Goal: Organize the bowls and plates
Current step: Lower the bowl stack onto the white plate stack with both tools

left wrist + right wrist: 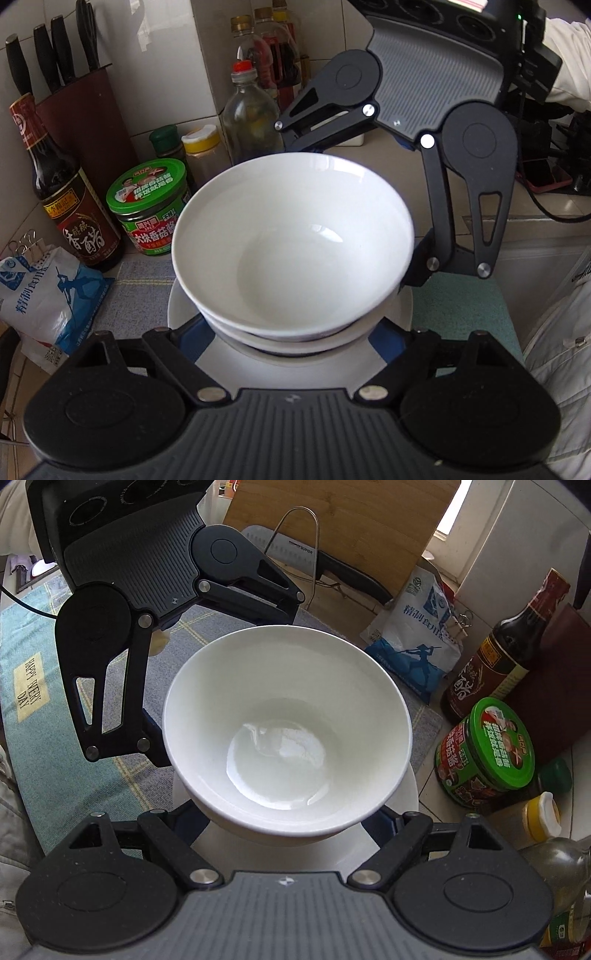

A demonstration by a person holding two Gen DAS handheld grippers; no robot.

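Since the bowl is nested on another bowl on the plate mid-mat, I have both grippers, left and right, spread wide at its sides, probably to steady the stack.

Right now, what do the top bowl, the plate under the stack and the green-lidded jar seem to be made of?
Top bowl: glazed white ceramic, probably porcelain, judging by its glossy highlights. Plate: apparently the same smooth white ceramic. Green-lidded jar: likely glass under a printed label, with a printed metal or plastic lid; unclear which.
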